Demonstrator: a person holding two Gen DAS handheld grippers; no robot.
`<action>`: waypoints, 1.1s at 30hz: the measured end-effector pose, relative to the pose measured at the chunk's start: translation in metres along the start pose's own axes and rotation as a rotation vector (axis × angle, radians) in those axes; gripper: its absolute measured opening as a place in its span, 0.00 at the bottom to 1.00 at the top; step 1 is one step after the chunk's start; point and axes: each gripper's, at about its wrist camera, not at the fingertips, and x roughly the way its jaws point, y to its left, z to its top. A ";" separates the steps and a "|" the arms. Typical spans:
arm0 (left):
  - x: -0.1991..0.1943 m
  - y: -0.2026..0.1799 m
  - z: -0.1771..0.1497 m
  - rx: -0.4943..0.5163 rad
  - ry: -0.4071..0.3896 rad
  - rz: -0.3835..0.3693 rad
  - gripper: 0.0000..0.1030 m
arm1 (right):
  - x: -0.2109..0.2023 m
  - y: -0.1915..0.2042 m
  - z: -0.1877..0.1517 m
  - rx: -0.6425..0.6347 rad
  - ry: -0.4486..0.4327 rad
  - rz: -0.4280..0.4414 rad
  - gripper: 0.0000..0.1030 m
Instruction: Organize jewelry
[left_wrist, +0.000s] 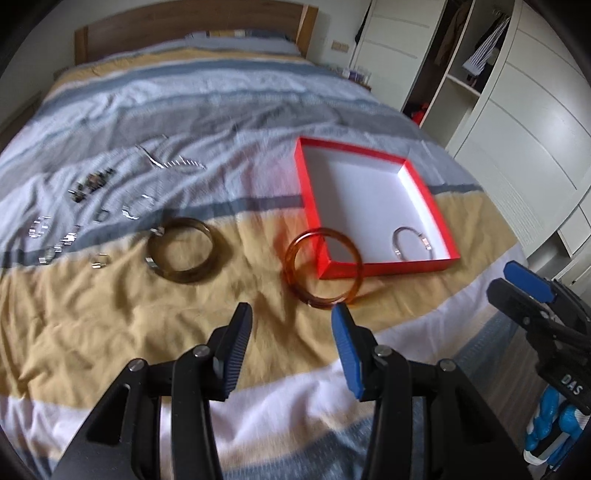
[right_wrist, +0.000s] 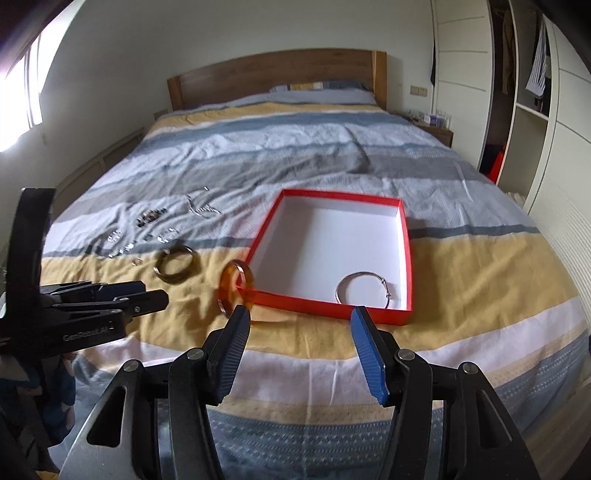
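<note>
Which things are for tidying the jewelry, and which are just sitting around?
For the job:
red box
silver bangle inside it
orange bangle leaning on the box
brown bangle
small silver pieces

Just there:
striped bedspread
headboard
wardrobe

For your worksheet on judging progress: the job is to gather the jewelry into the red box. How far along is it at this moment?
Barely begun. Done: one silver bangle lies inside the red box. In hand: nothing; the left gripper and right gripper are both open and empty. Left: the amber bangle leaning on the box's corner, the dark bangle and the small silver pieces on the bedspread.
</note>
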 end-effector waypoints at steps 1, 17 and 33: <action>0.012 0.002 0.003 0.000 0.015 -0.004 0.41 | 0.008 -0.003 0.000 0.002 0.012 -0.002 0.54; 0.100 0.008 0.030 0.048 0.095 -0.031 0.11 | 0.074 -0.034 0.004 0.064 0.099 -0.024 0.54; 0.051 -0.029 0.052 0.138 -0.011 -0.068 0.07 | 0.066 -0.059 -0.005 0.129 0.074 -0.007 0.54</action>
